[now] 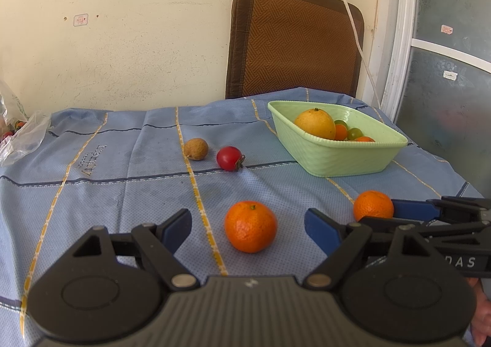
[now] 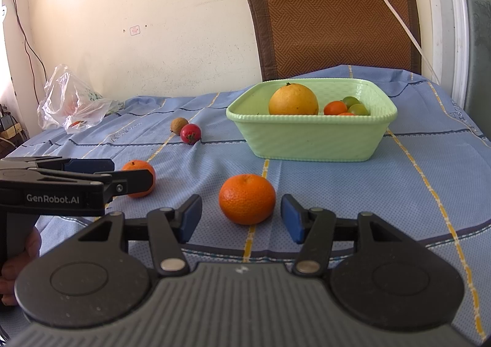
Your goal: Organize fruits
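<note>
Right wrist view: right gripper (image 2: 241, 218) and left gripper (image 1: 248, 229), jaws apart, each bracket a mandarin (image 2: 247, 198) near the basket (image 2: 310, 138), ready to grasp.

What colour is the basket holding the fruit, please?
Pale green basket, seen best in the right wrist view.

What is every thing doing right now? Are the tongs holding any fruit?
Left tongs: open, a mandarin between them, not gripped.
Right tongs: open, a second mandarin between them, not gripped.
Green basket: upright, holding fruit.
Red tomato: loose on the cloth.
Brown fruit: loose on the cloth.
Plastic bag: crumpled.
</note>
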The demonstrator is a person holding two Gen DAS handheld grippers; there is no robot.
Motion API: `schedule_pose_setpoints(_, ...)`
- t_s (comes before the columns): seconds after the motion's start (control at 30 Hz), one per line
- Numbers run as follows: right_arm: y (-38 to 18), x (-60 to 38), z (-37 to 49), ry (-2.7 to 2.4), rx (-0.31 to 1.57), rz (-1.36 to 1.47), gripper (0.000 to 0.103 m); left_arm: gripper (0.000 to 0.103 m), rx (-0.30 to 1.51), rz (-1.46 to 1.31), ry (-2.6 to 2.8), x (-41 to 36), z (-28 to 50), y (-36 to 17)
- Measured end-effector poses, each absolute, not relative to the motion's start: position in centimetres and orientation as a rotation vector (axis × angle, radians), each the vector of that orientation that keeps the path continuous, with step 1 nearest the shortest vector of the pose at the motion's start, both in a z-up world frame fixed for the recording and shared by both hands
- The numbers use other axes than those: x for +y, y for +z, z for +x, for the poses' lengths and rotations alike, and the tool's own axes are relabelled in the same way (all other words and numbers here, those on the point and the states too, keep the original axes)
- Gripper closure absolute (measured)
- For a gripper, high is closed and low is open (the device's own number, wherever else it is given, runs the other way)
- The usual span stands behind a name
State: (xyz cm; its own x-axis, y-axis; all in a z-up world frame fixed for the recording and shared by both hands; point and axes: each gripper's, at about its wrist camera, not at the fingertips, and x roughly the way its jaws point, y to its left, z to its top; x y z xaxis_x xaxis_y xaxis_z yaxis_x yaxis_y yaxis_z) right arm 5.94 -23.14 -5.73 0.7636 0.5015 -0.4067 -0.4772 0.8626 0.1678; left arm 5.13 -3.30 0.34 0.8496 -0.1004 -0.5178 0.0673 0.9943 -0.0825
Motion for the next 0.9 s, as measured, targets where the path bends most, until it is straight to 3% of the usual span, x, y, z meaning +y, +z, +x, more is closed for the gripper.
schedule_pose_setpoints(0.9, -5.70, -23.16, 6.00, 0.545, 0.460, 0.061, 0.044, 0.020, 0.549, -0.062, -0.088, -3.34, 5.14, 0.31)
